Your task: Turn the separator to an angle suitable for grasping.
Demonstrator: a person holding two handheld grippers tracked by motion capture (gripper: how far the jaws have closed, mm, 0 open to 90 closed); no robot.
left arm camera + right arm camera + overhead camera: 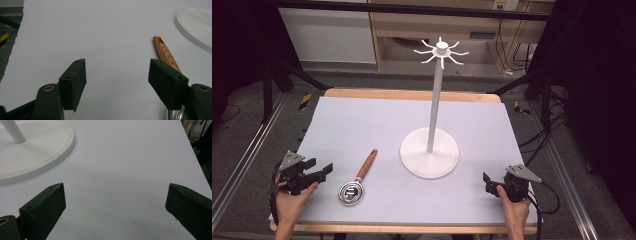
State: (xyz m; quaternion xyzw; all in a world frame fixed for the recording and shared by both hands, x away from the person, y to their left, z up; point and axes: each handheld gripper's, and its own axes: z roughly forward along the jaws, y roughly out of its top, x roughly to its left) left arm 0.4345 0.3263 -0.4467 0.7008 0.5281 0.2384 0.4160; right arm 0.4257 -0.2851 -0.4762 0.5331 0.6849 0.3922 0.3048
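We see the strainer [354,183] lying flat on the counter [362,120], its coiled metal head toward the person and its wooden handle [165,53] angled away toward the white stand [430,152]. Just to its left, the left tongs [326,170] sit on the counter with jaws spread wide, gripping nothing; the handle lies just beyond one jaw. Well apart, past the stand's base, the right tongs [486,182] also gape wide over bare counter, touching nothing.
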